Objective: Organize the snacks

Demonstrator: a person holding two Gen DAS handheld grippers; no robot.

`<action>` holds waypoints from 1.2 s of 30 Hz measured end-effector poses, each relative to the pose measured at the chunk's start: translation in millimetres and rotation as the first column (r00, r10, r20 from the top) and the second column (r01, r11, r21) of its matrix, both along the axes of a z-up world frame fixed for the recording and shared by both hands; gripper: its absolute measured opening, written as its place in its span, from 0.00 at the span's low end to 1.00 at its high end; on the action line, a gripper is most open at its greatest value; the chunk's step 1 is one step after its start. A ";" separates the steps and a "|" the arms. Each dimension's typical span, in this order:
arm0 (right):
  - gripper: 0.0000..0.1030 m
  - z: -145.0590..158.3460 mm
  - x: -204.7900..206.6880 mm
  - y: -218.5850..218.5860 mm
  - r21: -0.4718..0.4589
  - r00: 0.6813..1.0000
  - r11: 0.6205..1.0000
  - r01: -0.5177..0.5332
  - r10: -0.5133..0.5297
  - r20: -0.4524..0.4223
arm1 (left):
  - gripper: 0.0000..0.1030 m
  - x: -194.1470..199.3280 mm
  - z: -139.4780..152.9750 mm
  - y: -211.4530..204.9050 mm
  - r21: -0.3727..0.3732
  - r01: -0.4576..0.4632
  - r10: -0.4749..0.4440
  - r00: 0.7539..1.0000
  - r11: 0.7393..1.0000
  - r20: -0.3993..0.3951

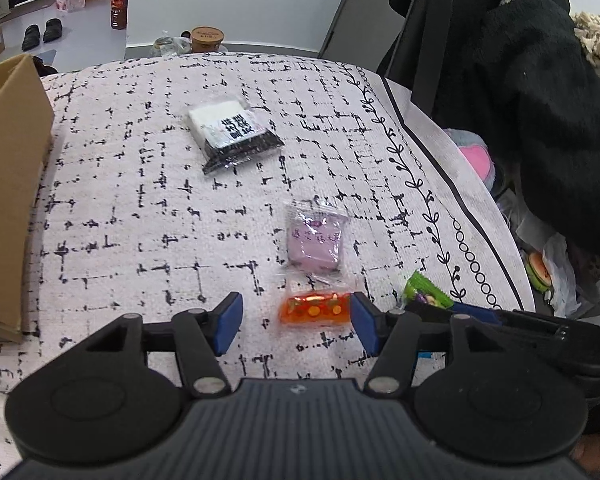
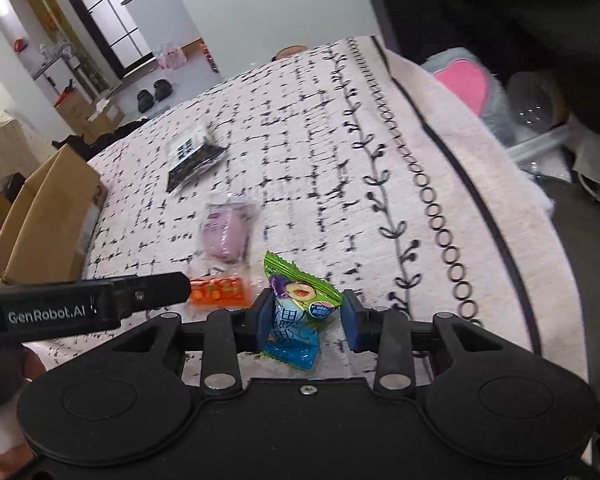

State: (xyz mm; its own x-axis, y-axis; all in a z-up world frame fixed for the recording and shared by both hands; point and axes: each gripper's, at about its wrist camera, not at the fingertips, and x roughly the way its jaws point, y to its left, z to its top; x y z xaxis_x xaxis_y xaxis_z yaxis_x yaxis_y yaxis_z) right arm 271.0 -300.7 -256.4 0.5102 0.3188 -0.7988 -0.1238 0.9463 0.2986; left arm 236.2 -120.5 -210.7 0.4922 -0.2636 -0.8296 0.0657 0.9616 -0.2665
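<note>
Several wrapped snacks lie on a table under a white cloth with black marks [image 1: 140, 200]. My left gripper [image 1: 296, 322] is open, low over the cloth, with an orange snack [image 1: 314, 309] between its fingertips. A purple snack [image 1: 315, 242] lies just beyond it, and a black-and-white packet [image 1: 234, 134] farther back. My right gripper [image 2: 305, 320] is open around a green and blue snack [image 2: 296, 312], whose left side touches the left pad. The orange snack [image 2: 219, 291], the purple snack [image 2: 226, 234] and the black-and-white packet [image 2: 194, 156] also show in the right wrist view.
An open cardboard box [image 1: 12, 184] stands at the table's left edge, also in the right wrist view [image 2: 48, 216]. The table's right edge drops to clutter with a pink plush [image 1: 478, 160] and dark clothing [image 1: 520, 80]. A brown-lidded cup [image 1: 207, 38] stands beyond the far edge.
</note>
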 end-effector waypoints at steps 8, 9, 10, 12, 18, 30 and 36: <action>0.34 -1.0 -4.0 -4.5 -0.029 1.000 1.000 0.006 -0.006 0.006 | 0.57 2.6 -8.6 -14.0 -0.009 0.006 -0.006 1.000 1.000 -0.018; 0.34 -1.5 -4.3 -5.2 -0.031 1.000 0.999 0.007 -0.007 0.006 | 0.57 2.9 -9.9 -15.9 -0.009 0.008 -0.008 1.000 1.000 -0.019; 0.34 -1.7 -4.5 -6.2 -0.031 1.000 0.999 0.008 -0.008 0.005 | 0.57 3.4 -11.5 -18.0 -0.007 0.009 -0.009 1.000 1.000 -0.022; 0.35 -3.5 -4.9 -7.4 -0.032 1.000 0.999 0.010 -0.010 0.002 | 0.57 4.3 -14.9 -21.2 -0.002 0.010 -0.010 1.000 1.000 -0.029; 0.36 -8.0 -5.3 -4.6 -0.050 1.000 0.999 0.003 -0.004 -0.001 | 0.57 6.2 -24.7 -27.4 0.025 0.000 0.001 0.999 1.000 -0.043; 0.35 -10.5 -5.2 -3.3 -0.050 1.000 0.999 -0.008 0.008 -0.005 | 0.45 3.7 -26.7 -28.0 0.052 -0.006 0.007 1.000 0.999 -0.020; 0.34 -4.9 -3.8 -4.0 -0.013 1.000 1.000 0.010 -0.010 0.007 | 0.22 3.3 -16.7 -17.9 0.046 -0.021 0.021 1.000 0.999 -0.005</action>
State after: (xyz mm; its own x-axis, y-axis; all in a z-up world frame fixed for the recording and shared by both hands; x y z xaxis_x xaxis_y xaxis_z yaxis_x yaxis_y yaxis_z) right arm 267.3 -304.7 -261.4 0.5189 0.3034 -0.7992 -0.1159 0.9512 0.2859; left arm 239.4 -138.4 -227.4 0.4925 -0.2149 -0.8434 0.0440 0.9739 -0.2225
